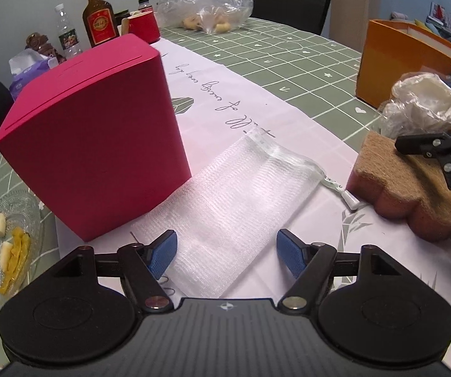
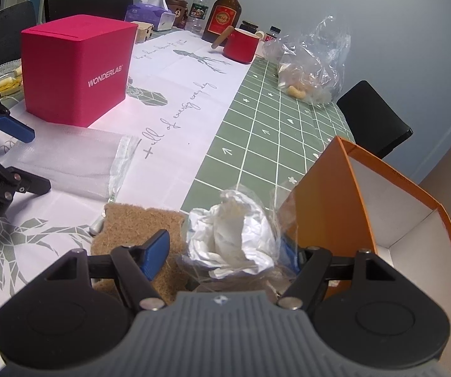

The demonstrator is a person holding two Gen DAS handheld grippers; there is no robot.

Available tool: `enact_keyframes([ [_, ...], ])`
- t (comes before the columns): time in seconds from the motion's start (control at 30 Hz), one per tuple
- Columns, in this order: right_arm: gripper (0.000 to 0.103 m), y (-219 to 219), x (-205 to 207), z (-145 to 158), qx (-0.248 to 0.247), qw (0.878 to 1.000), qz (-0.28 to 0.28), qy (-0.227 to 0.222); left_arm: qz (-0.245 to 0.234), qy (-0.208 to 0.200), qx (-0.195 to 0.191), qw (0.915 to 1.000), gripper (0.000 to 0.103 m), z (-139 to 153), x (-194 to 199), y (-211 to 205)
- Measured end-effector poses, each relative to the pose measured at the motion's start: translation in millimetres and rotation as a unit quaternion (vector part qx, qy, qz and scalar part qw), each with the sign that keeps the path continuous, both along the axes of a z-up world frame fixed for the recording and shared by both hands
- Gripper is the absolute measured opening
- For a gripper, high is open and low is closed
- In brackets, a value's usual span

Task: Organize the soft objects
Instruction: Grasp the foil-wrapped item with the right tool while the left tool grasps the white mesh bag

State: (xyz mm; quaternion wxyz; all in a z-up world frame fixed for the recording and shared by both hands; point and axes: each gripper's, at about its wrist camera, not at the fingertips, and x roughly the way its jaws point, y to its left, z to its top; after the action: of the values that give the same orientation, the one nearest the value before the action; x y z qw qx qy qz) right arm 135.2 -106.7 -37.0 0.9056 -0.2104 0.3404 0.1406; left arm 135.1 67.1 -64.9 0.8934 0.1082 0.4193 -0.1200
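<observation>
Blue-padded jaws of the left gripper [image 1: 226,253] stood wide and empty, poised over the near end of a white mesh pouch [image 1: 225,201] that lay flat on the printed white table runner [image 1: 225,94], just beside the pink box [image 1: 96,144]. To its right, the right gripper [image 2: 222,253] stood at about half width around a crumpled wad of white paper in clear plastic [image 2: 235,235]; whether the pads actually pressed on it could not be told. That wad sat above a brown scouring sponge [image 2: 137,229], right beside the open orange box [image 2: 398,213], which was probably where the soft things belonged. To take the pouch cleanly, the left jaws would likely need to come down over one edge and pinch only the mesh, not the runner beneath, since the thin fabric lay flush and could bunch or slip. Keeping clear of the pink box's corner would also matter.
</observation>
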Motion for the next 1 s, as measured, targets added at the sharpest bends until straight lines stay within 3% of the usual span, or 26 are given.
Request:
enact_keyframes([
  [0.1, 0.067, -1, -1, 0, -0.006, 1.0, 0.002, -0.003, 0.014, 0.016, -0.036, 0.9991, 0.068, 1, 4, 9],
  [0.23, 0.063, -2, -2, 0, -0.013, 1.0, 0.005, -0.009, 0.03, 0.017, -0.036, 0.9988, 0.033, 4, 6, 14],
  [0.37, 0.06, -3, -2, 0, -0.016, 1.0, 0.008, -0.012, 0.039, 0.015, -0.029, 0.9987, 0.011, 5, 4, 15],
  [0.53, 0.052, -7, -1, 3, -0.006, 1.0, 0.005, -0.009, 0.042, 0.003, -0.015, 0.999, 0.003, 9, -1, 16],
  [1.0, 0.045, -19, -4, 18, 0.029, 1.0, -0.001, -0.005, 0.051, -0.017, -0.036, 0.9979, 0.002, 31, -18, 25],
])
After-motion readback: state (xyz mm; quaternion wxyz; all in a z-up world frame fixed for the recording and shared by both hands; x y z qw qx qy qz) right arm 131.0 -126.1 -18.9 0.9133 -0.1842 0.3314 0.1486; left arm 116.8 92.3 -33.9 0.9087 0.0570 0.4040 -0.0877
